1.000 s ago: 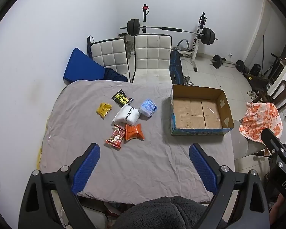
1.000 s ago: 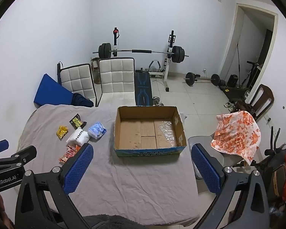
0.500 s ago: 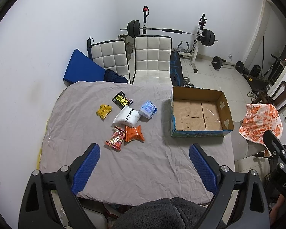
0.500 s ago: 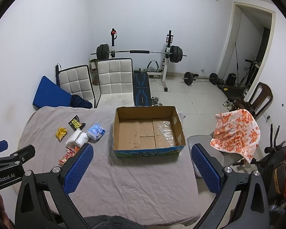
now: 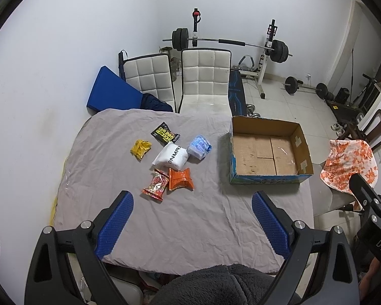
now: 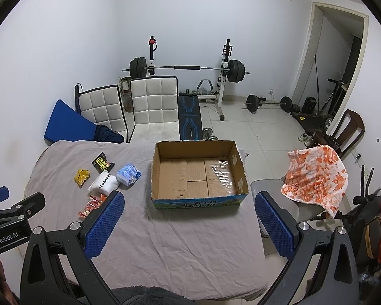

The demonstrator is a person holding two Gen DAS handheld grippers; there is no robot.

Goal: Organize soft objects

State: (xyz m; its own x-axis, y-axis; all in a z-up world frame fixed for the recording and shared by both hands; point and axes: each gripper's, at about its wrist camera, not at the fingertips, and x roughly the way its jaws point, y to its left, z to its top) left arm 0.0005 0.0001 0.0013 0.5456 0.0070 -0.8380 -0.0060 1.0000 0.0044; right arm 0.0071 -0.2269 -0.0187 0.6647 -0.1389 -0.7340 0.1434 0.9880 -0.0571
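— Where were your two cameras looking from?

— Both sat high above the near edge of the grey-clothed table (image 5: 190,223), facing the far wall. Your left view centred on the cluster of soft packets (image 5: 169,157).

— And the right one?

— It faced the open brown cardboard box (image 6: 199,172). Both views shared the table, box, packets and white padded chairs (image 6: 153,106).

We're looking at plain white walls, pale tiled floor (image 6: 261,132), two white quilted chairs (image 6: 153,101) sitting behind grey-clothed table (image 6: 180,241), barbell rack (image 6: 188,68) standing at back wall w/ bench, doorway (image 6: 340,58) opening at right, wooden chair (image 6: 350,124) nr it.
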